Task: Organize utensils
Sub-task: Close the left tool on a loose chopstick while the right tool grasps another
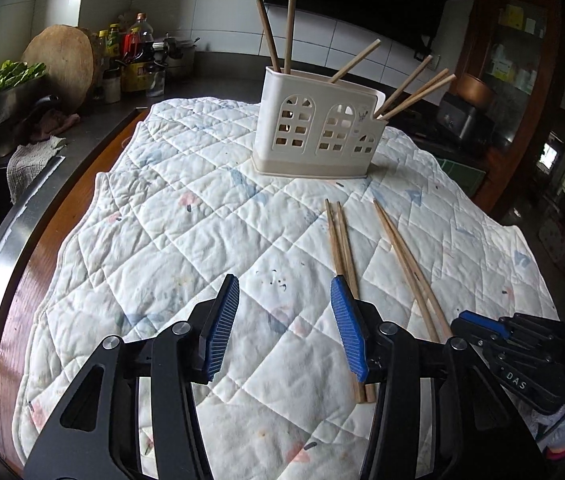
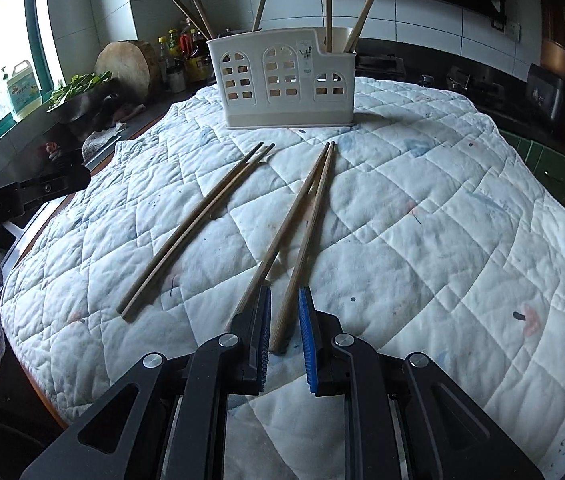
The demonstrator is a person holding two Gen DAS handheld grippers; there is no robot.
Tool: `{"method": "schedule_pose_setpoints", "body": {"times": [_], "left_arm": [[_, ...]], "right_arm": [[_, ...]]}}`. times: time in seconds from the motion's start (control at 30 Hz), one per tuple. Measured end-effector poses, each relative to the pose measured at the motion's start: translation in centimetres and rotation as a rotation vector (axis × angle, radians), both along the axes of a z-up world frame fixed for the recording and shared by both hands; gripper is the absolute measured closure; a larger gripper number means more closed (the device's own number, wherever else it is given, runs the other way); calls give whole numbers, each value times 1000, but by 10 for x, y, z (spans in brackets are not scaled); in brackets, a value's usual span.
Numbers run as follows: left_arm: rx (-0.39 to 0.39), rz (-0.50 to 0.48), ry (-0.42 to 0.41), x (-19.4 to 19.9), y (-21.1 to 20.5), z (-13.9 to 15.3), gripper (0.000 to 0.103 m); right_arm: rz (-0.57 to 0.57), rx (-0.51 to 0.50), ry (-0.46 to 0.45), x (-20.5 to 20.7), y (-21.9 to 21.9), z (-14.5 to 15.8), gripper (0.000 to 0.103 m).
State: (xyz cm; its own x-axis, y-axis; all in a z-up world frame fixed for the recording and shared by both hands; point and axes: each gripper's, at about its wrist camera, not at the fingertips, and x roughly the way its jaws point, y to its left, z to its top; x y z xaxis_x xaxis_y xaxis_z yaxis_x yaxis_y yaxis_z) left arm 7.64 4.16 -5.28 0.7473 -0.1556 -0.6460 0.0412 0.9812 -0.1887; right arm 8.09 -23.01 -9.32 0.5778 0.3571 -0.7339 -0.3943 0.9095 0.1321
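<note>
A cream utensil holder (image 1: 314,136) (image 2: 282,84) stands at the far side of the quilted mat and holds several wooden chopsticks. Two pairs of chopsticks lie on the mat. My left gripper (image 1: 284,292) is open and empty; its right finger sits over the near pair (image 1: 342,248). My right gripper (image 2: 284,300) is narrowly open, its blue pads on either side of the near end of one chopstick (image 2: 302,248) of the right pair. That pair's other stick (image 2: 278,240) runs just outside the left pad. The left pair (image 2: 198,224) lies apart. The right gripper also shows in the left wrist view (image 1: 514,336).
The white quilted mat (image 1: 162,240) (image 2: 442,220) covers a wooden table. A dark counter to the left holds a metal bowl of greens (image 1: 2,92), a round wooden board (image 1: 62,56) and bottles (image 1: 134,48). A cabinet (image 1: 522,60) stands at the right.
</note>
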Motion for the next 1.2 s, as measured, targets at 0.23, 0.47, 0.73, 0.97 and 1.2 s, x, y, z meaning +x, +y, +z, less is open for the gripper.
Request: {"method": "schedule_pose_setpoints", "body": {"times": [0.23, 0.47, 0.73, 0.97, 1.2], "left_arm": [[-5, -29, 37, -3, -11, -15, 53], [6, -51, 72, -3, -20, -28, 51], [14, -74, 118, 1, -37, -43, 51], [44, -70, 159, 9, -49, -55, 53], [69, -57, 157, 12, -50, -55, 57]], "right_arm": [[-21, 2, 32, 8, 2, -11, 88], [-41, -13, 27, 10, 4, -14, 92], [-62, -6, 22, 8, -3, -13, 94], [-87, 3, 16, 6, -17, -9, 95], [-96, 13, 11, 1, -26, -6, 96]]}}
